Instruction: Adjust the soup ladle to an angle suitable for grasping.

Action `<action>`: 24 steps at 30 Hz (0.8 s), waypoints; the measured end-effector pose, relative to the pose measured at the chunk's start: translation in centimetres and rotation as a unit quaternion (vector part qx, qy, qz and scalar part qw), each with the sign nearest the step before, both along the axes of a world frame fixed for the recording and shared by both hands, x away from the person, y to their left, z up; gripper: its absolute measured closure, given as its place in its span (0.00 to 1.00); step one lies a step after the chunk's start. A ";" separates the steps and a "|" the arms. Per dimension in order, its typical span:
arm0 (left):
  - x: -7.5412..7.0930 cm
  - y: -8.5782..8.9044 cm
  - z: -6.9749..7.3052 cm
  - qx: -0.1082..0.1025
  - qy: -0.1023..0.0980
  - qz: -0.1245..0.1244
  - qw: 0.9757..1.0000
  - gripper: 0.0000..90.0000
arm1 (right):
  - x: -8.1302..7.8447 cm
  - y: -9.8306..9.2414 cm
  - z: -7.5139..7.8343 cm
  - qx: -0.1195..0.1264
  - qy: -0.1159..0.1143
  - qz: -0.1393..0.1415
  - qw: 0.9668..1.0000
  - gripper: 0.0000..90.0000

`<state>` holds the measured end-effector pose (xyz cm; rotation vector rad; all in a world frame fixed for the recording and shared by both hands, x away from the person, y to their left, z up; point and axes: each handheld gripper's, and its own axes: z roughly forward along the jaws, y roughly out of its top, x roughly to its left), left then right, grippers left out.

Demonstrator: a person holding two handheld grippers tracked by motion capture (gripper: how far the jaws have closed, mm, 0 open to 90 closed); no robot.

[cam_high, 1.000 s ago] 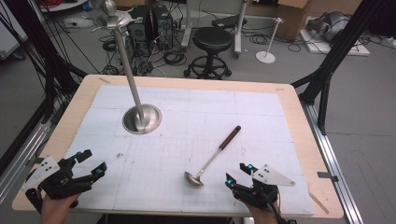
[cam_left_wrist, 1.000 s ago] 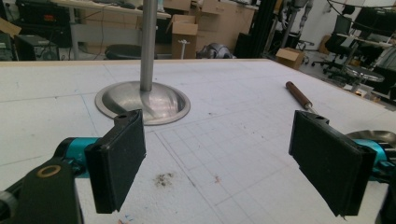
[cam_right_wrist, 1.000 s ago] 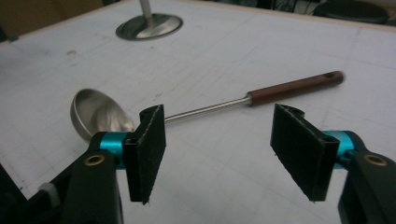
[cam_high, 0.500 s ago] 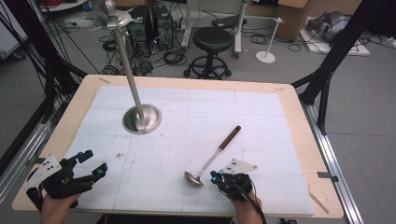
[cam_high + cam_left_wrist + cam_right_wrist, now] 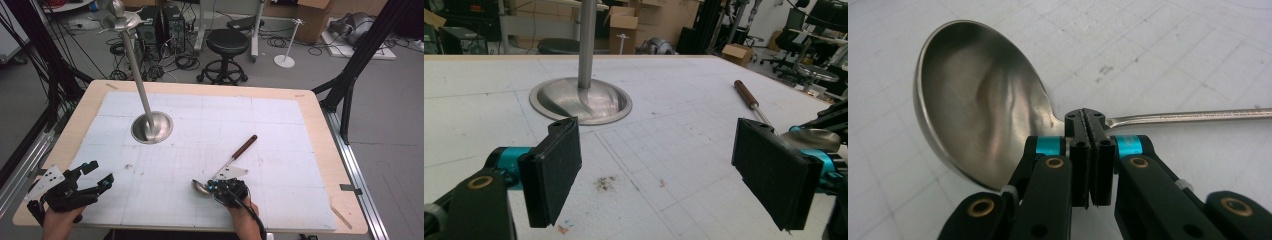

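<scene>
The right gripper [image 5: 214, 187] has slid in from the table's 4 o'clock corner toward the ladle [image 5: 223, 167], and it now sits right at the neck where the bowl meets the shaft, near the table's 6 o'clock edge. Its jaws stood apart a second ago; now they are pressed flat together. In the right gripper view the closed tips [image 5: 1090, 122] lie over the neck of the ladle [image 5: 973, 100], bowl spreading toward 10 o'clock, thin shaft running off to 3 o'clock. Whether the metal is actually pinched or the tips merely rest above it, I cannot tell.

The ladle lies flat on the white sheet, as it did before, with its wooden handle pointing to 1 o'clock, so no lift yet. By my reading, this is the grasp attempt, and a closed pair on a thin neck could easily slip.

The left gripper [image 5: 95, 176] has held its spot at 8 o'clock, jaws wide apart and empty. The steel stand [image 5: 151, 126] rises at 11 o'clock.

Some fine stamped lettering runs along the shaft, too small to read.
</scene>
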<state>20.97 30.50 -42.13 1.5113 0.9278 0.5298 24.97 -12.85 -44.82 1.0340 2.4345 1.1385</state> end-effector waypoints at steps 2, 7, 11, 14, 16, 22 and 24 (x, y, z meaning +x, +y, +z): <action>0.0 0.0 0.0 0.002 0.001 0.000 1.000 0.23 | 0.2 0.5 0.0 -0.001 0.003 -0.006 1.000 0.99; 0.1 -0.1 -0.1 0.005 0.005 0.000 1.000 0.23 | 0.6 1.3 0.1 -0.004 0.004 -0.008 1.000 0.99; 0.1 0.0 -0.1 0.007 0.006 0.001 1.000 0.23 | 1.4 2.7 0.4 -0.015 0.009 -0.006 1.000 0.99; 0.1 0.1 -0.1 0.006 0.007 0.004 1.000 0.23 | 2.0 4.1 0.6 -0.028 0.012 -0.002 1.000 0.99; 0.1 0.1 -0.1 0.006 0.007 0.005 1.000 0.23 | 2.5 4.8 0.7 -0.035 0.014 -0.001 0.999 0.99; 0.2 0.2 -0.2 0.006 0.009 0.004 1.000 0.24 | 3.4 6.6 0.9 -0.043 0.021 -0.001 0.999 0.99; 0.2 0.2 -0.2 0.007 0.010 0.004 1.000 0.24 | 3.7 7.0 0.9 -0.040 0.021 -0.002 0.999 0.99</action>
